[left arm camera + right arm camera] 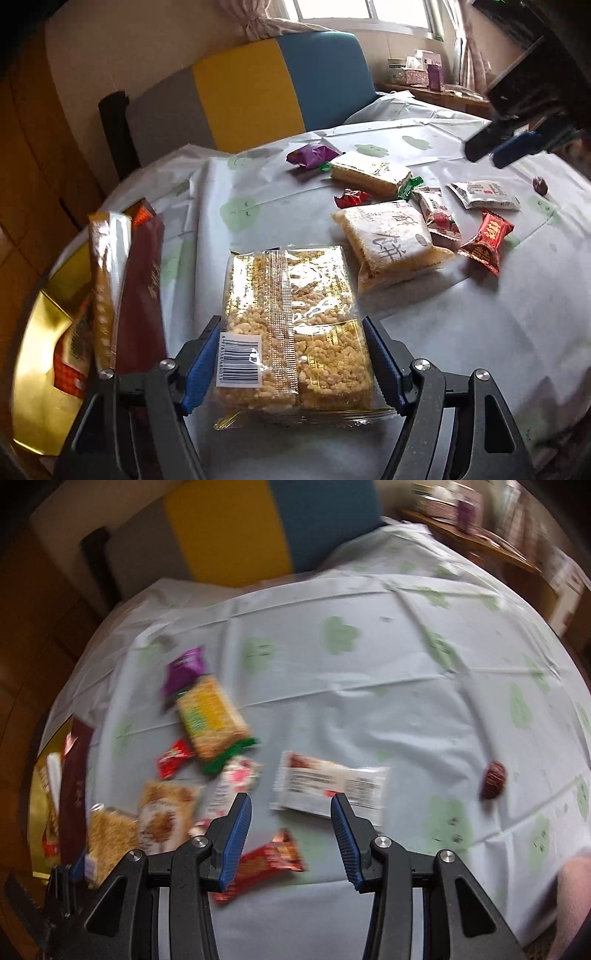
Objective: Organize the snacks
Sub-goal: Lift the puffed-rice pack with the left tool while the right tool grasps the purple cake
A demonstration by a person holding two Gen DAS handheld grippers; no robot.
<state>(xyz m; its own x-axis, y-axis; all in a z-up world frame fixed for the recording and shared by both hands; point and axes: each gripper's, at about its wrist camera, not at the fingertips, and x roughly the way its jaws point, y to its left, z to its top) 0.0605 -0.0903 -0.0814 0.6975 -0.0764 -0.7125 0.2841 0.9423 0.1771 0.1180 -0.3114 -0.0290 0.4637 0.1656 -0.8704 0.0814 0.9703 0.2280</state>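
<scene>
My left gripper is shut on a clear pack of puffed rice bars, its blue pads pressed on the pack's two long sides just above the tablecloth. To its left a gold box holds upright packets, one maroon. My right gripper hangs open over the table with nothing between its fingers; a white packet lies just beyond its tips and a red wrapper under its left finger. It also shows at the top right of the left wrist view as the right gripper.
Loose snacks lie mid-table: a rice cracker pack, a green-ended biscuit pack, a purple packet, small red candies, a dark date. A grey, yellow and blue chair stands behind the table.
</scene>
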